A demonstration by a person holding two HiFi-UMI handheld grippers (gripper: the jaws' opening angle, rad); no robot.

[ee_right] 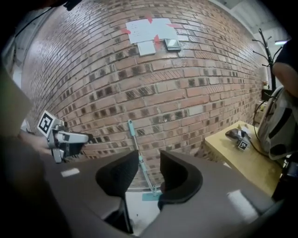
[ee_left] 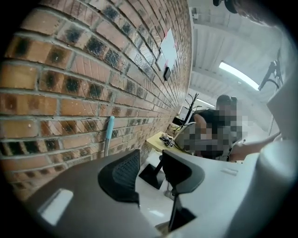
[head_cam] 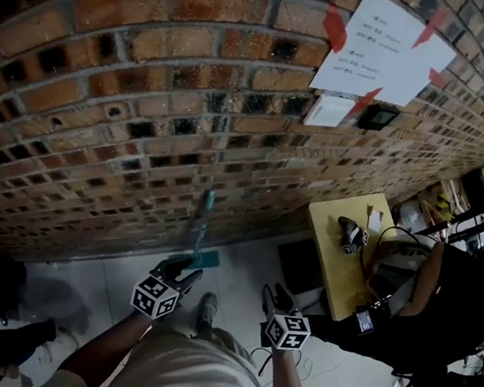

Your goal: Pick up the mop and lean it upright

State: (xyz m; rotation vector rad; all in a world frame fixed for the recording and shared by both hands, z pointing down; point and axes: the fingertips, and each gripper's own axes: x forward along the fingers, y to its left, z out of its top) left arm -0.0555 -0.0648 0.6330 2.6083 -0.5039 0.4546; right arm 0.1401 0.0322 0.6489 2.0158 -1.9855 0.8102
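Brick wall [head_cam: 208, 77]: fills the upper half of the head view. The pale floor [head_cam: 104, 292] runs along its foot, and a yellow table [head_cam: 337, 264] stands at 3 o'clock of the mop.

Mop [head_cam: 200, 225]: stands propped against the wall with its foot on the floor, so by my reading the lean is already done. In the right gripper view the top tips toward 11 o'clock and the foot sits at 5 o'clock.

Handling, judged:
- Thin rigid pole and small flat head, so likely light.
- The pole looks smooth, so it may slip or roll in a loose pinch.
- The top could slide sideways along the bricks if knocked.
- Best hold is mid-pole or a little above, one gripper high and one low, to control the swing of the head.

Looks:
- Handle [ee_right: 141, 166]: slim and grey, with a teal grip cap at the top end.
- Mop head [ee_right: 150, 196]: flat, teal and rectangular, lying on the floor against the wall base.

Left gripper [head_cam: 182, 275]: at 6 o'clock of the mop and near it. The jaws are parted with nothing between the pads, and the mop shows off at 11 o'clock in its own view.

Right gripper [head_cam: 276, 295]: at 4 o'clock of the mop and further off. The jaws are parted and empty, and the pole shows through the gap but well beyond it.
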